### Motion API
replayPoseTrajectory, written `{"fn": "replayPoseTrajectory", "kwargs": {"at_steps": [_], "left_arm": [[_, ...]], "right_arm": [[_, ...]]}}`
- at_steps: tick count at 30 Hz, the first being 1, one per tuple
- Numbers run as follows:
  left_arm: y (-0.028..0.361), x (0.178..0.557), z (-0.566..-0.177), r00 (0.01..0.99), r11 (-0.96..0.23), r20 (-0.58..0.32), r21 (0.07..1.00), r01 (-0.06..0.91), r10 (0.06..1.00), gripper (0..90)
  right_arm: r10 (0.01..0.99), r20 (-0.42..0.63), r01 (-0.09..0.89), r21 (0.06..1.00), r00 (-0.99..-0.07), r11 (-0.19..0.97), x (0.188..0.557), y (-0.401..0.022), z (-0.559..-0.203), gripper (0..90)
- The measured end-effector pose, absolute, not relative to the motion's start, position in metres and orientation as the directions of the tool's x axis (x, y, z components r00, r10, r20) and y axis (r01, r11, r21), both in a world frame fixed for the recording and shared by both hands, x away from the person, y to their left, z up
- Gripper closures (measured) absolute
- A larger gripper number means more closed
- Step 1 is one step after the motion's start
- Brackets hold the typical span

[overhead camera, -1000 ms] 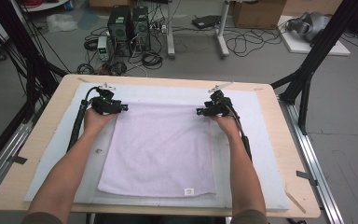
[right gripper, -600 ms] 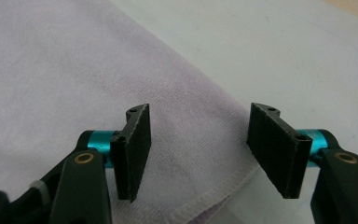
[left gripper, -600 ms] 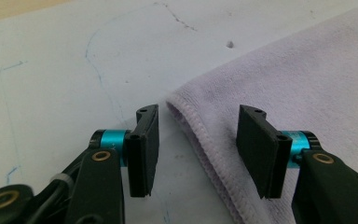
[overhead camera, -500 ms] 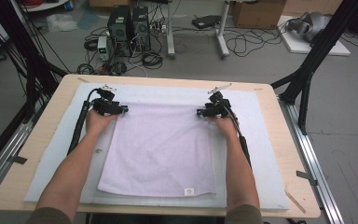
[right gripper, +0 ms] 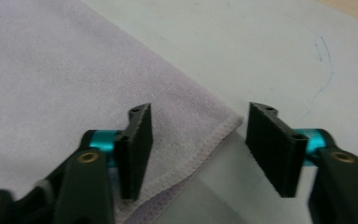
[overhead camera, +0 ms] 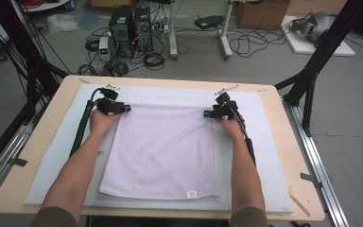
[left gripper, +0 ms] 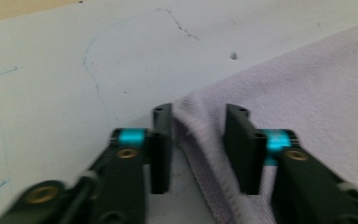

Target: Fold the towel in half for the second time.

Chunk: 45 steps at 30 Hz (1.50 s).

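- A pale lilac towel (overhead camera: 163, 151) lies flat on a white mat (overhead camera: 264, 142) covering the wooden tabletop (overhead camera: 56, 99); its far edge runs between the two grippers, its near edge with a small label sits close to the person.
- The left gripper (overhead camera: 115, 108) is at the towel's far-left corner. In the left gripper view its fingers (left gripper: 161, 149) have just been closing, with the raised corner fold (left gripper: 196, 121) between them; a gap remains on both sides, so they are apart and not yet clamped.
- The right gripper (overhead camera: 214, 113) is at the far-right corner. Its fingers (right gripper: 137, 149) have also just been closing, yet stand well apart: one over the cloth, the other over bare mat, the hemmed corner (right gripper: 223, 126) lying flat between.
- Risk: the right corner lies flat, so the fingers could close above it, or pinch the mat along with the cloth.
- Risk: the left fold looks loosely bunched; a shallow bite may slip out on lifting.
- Risk: if one side catches first, the towel would probably drag askew.
- Beyond the tabletop, computer towers (overhead camera: 131, 28), loose cables (overhead camera: 246, 45) and a black frame leg (overhead camera: 319, 61) stand well clear; nothing on the mat blocks either hand.
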<state>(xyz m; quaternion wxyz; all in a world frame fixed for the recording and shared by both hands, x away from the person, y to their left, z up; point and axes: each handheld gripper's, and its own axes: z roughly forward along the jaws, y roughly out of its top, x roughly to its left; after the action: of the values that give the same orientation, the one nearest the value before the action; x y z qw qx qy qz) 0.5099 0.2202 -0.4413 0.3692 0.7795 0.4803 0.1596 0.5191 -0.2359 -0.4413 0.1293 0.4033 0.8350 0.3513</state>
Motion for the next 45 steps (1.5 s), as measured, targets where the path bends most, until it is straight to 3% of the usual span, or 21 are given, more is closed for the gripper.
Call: {"fn": "replayPoseTrajectory", "kwargs": {"at_steps": [3, 5, 7, 17, 27, 35, 39, 41, 45], "left_arm": [[0.220, 0.510, -0.442, 0.500, -0.260, -0.129, 0.729, 0.633, 0.857, 81.2], [0.221, 0.510, -0.442, 0.498, -0.248, -0.146, 0.729, 0.638, 0.855, 83.1], [0.223, 0.509, -0.441, 0.500, -0.244, -0.151, 0.731, 0.637, 0.852, 84.2], [0.228, 0.494, -0.409, 0.575, -0.247, -0.145, 0.799, 0.548, 0.806, 84.6], [0.246, 0.444, -0.378, 0.646, -0.225, -0.126, 0.873, 0.433, 0.753, 84.5], [0.255, 0.376, -0.388, 0.726, -0.262, -0.082, 0.900, 0.348, 0.683, 84.1], [0.258, 0.344, -0.405, 0.752, -0.290, -0.095, 0.885, 0.364, 0.653, 83.3], [0.262, 0.332, -0.414, 0.755, -0.304, -0.107, 0.872, 0.384, 0.647, 80.7], [0.268, 0.319, -0.420, 0.757, -0.321, -0.122, 0.854, 0.410, 0.643, 60.3]], "right_arm": [[0.760, 0.090, 0.589, 0.692, -0.644, 0.417, 0.519, -0.236, -0.441, 62.5], [0.732, 0.139, 0.596, 0.690, -0.666, 0.411, 0.519, -0.236, -0.441, 78.8], [0.727, 0.141, 0.595, 0.687, -0.672, 0.417, 0.518, -0.234, -0.440, 81.4], [0.685, 0.122, 0.519, 0.750, -0.718, 0.410, 0.504, -0.238, -0.407, 82.2], [0.608, 0.107, 0.405, 0.833, -0.786, 0.377, 0.458, -0.243, -0.361, 82.2], [0.570, 0.119, 0.396, 0.831, -0.813, 0.391, 0.396, -0.258, -0.380, 82.3], [0.547, 0.129, 0.396, 0.825, -0.827, 0.404, 0.362, -0.262, -0.396, 81.8], [0.532, 0.124, 0.394, 0.812, -0.837, 0.430, 0.349, -0.262, -0.402, 81.2], [0.536, 0.137, 0.399, 0.820, -0.833, 0.410, 0.334, -0.270, -0.405, 65.5]]}}
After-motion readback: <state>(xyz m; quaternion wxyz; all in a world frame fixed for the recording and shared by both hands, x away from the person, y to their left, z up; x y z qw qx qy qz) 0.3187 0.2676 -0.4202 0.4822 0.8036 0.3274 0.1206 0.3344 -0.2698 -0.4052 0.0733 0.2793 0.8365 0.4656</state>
